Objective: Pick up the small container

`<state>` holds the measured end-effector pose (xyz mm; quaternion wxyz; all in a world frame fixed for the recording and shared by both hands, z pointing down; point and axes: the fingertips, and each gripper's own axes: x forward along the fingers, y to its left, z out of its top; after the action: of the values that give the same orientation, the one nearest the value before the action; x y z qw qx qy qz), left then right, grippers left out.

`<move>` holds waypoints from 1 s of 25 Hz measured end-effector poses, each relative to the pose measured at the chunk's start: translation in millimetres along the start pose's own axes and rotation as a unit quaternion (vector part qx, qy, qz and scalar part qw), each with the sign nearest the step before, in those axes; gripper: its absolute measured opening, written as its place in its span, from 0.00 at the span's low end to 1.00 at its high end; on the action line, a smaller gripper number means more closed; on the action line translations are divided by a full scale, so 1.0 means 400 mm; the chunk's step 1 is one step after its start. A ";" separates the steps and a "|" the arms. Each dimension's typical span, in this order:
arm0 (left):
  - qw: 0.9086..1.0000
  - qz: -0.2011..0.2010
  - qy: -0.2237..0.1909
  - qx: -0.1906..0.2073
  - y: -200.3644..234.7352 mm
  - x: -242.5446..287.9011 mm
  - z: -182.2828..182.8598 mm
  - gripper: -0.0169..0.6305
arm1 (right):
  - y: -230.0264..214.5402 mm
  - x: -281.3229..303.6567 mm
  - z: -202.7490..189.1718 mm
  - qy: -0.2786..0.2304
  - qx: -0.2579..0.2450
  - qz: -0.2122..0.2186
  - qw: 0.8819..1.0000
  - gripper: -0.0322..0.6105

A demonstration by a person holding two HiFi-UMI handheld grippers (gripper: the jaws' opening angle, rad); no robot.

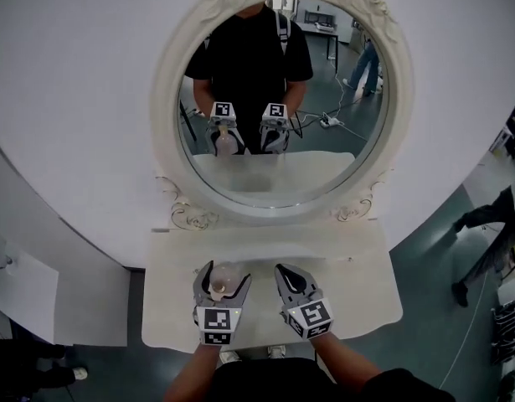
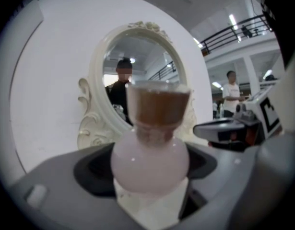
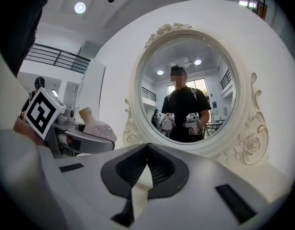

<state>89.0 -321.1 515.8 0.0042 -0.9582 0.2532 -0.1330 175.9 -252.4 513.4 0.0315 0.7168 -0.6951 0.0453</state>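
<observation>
The small container [image 1: 220, 289] is a pale pink round bottle with a tan cap. It sits between the jaws of my left gripper [image 1: 223, 280], over the front left of the white dressing table [image 1: 357, 287]. In the left gripper view the bottle's round body [image 2: 149, 162] fills the gap and both jaws press its sides, with the cap upright above. My right gripper [image 1: 289, 276] hovers just to the right, with its jaws meeting at the tips and nothing between them [image 3: 147, 150]. The right gripper view shows the bottle [image 3: 96, 127] at its left.
An oval mirror [image 1: 278, 182] in an ornate white frame stands at the table's back and reflects me and both grippers. A white cabinet [image 1: 23, 296] stands to the left. A person [image 1: 491, 233] walks on the floor to the right.
</observation>
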 end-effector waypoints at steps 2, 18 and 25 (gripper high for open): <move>1.000 -0.002 -0.009 0.001 -0.001 -0.003 0.022 0.65 | -0.008 0.001 0.027 -0.010 -0.007 -0.004 1.000 0.06; 0.999 -0.004 -0.039 -0.013 0.017 -0.013 0.083 0.65 | -0.041 -0.007 0.121 -0.038 -0.028 -0.036 0.998 0.06; 0.999 -0.005 -0.040 -0.014 0.020 -0.019 0.080 0.65 | -0.038 -0.011 0.120 -0.040 -0.029 -0.044 0.998 0.06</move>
<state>87.0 -326.4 482.4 -0.0001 -0.9640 0.2499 -0.0914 192.1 -252.8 465.4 0.0266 0.7468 -0.6645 -0.0046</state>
